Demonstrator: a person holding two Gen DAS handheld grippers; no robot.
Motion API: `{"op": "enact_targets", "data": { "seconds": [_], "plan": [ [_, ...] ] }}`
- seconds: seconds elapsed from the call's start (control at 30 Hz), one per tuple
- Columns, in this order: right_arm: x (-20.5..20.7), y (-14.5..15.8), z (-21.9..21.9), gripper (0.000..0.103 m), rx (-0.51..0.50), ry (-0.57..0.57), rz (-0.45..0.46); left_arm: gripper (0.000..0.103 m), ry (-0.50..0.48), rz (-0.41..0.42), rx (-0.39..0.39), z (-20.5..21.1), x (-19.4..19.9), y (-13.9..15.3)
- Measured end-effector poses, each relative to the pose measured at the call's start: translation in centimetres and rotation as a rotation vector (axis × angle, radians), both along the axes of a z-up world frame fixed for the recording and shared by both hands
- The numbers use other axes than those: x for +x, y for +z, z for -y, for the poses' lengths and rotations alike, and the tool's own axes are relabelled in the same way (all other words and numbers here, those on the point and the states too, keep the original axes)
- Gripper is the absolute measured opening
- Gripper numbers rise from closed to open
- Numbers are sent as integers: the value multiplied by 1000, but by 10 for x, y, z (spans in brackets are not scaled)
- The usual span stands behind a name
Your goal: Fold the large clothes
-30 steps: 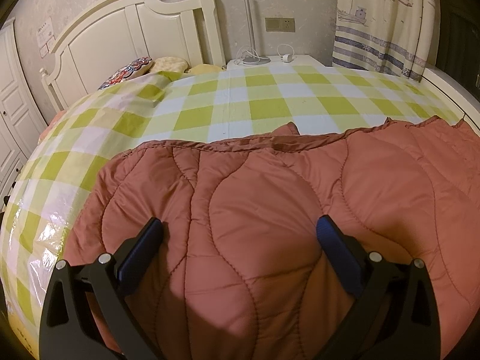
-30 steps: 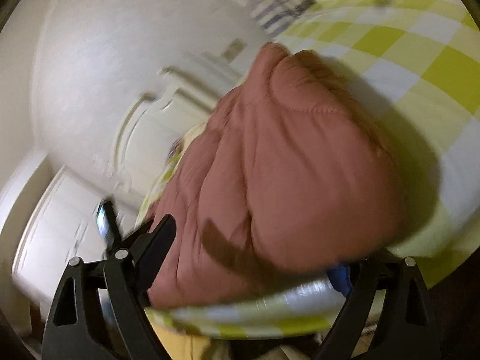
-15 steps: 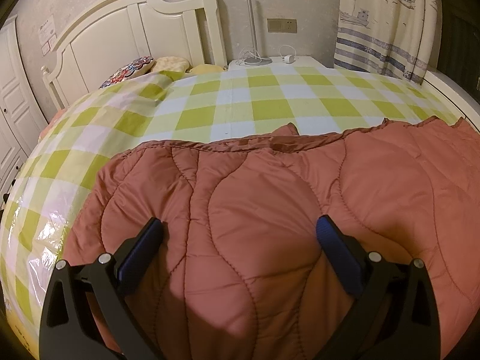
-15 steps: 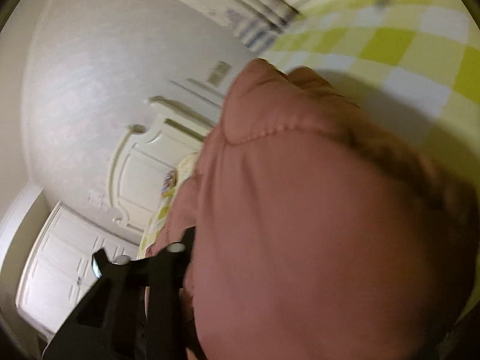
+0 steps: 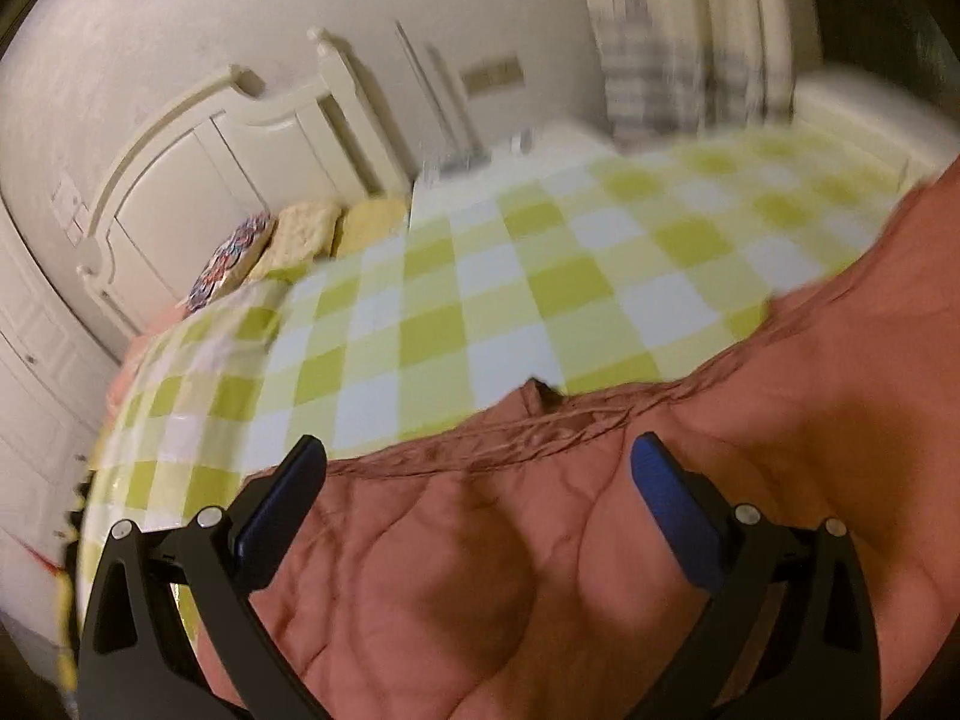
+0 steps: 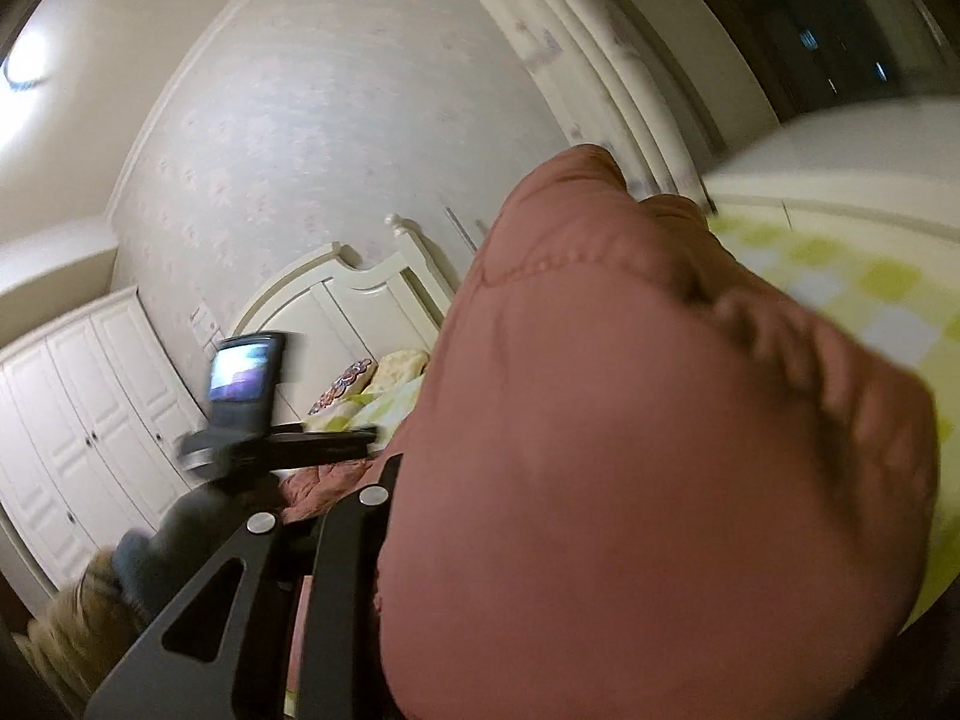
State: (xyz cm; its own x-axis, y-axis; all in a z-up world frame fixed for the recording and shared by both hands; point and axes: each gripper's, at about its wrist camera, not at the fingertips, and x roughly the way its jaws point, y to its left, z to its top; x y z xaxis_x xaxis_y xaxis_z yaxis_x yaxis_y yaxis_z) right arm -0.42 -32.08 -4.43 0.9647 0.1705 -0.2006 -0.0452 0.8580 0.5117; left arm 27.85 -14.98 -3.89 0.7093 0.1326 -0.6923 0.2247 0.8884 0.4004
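Your left claw [image 5: 474, 480] stands wide open, its blue pads [image 5: 678, 516] apart above the quilted rust-red coat [image 5: 540, 570], gripping nothing. The coat lies on the bed [image 5: 456, 312], over the green-and-white check cover, its hem running across the left view. In the right view a bulk of the coat [image 6: 630, 450] is raised close to the lens and hides your right claw [image 6: 420, 540]; only one black finger [image 6: 336, 588] shows, so whether it is closed on cloth cannot be told. The other gripper's camera unit [image 6: 246, 384] appears beyond. Headboard [image 5: 228, 168], pillows [image 5: 270, 246], wardrobe [image 6: 78, 420] are noted. No legible writing or labels; blur throughout.
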Motion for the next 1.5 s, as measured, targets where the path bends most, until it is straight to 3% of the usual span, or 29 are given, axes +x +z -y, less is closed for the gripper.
{"op": "enact_targets", "data": {
  "seconds": [0.03,0.07,0.1,0.2,0.27,0.37,0.5,0.6,0.63,0.7,0.77,0.8,0.9,1.0,1.13,1.2,1.23,1.27,1.3,1.5],
  "plan": [
    [-2,3,-3,35,-18,1,6,101,11,-53,28,7,11,-19],
    [-3,7,-6,35,-49,8,4,101,13,-115,1,10,18,-36],
    [1,7,-8,35,-69,7,0,101,12,-110,-24,10,18,-38],
    [4,13,-12,35,-119,1,10,98,-12,-33,-45,3,3,-21],
    [4,17,-15,35,-135,-1,10,97,-8,43,-117,-15,-21,4],
    [7,19,-19,35,-150,-7,11,97,-46,93,-207,-40,-71,24],
    [17,27,-28,35,-177,-27,7,97,-153,79,-197,-39,-136,-2],
    [24,37,-53,35,-257,-15,-12,96,-209,176,-127,-21,-168,-30],
    [26,42,-67,35,-307,-15,-8,96,-214,183,-133,-20,-168,-32],
    [30,50,-90,36,-403,-20,6,95,-230,109,-207,-29,-157,-27],
    [32,58,-108,36,-485,-41,15,89,-254,26,-321,-50,-149,-15],
    [35,64,-117,36,-526,-57,18,88,-244,26,-427,-75,-150,-2],
    [43,70,-142,36,-619,-90,17,88,-158,121,-656,-161,-159,30],
    [55,66,-186,36,-775,-95,14,90,28,247,-761,-257,-167,52],
    [72,34,-278,36,-1108,-1,46,91,229,326,-802,-350,-180,60],
    [87,-15,-334,38,-1370,103,26,92,280,333,-825,-376,-186,59],
    [94,-37,-349,44,-1460,142,-4,92,298,330,-832,-384,-188,57],
    [102,-71,-368,47,-1613,143,-12,92,304,326,-834,-389,-191,55],
    [104,-87,-375,52,-1689,128,9,92,304,315,-832,-392,-193,52],
    [114,-90,-361,52,-1699,128,16,95,168,244,-752,-354,-180,48]
  ]
}}
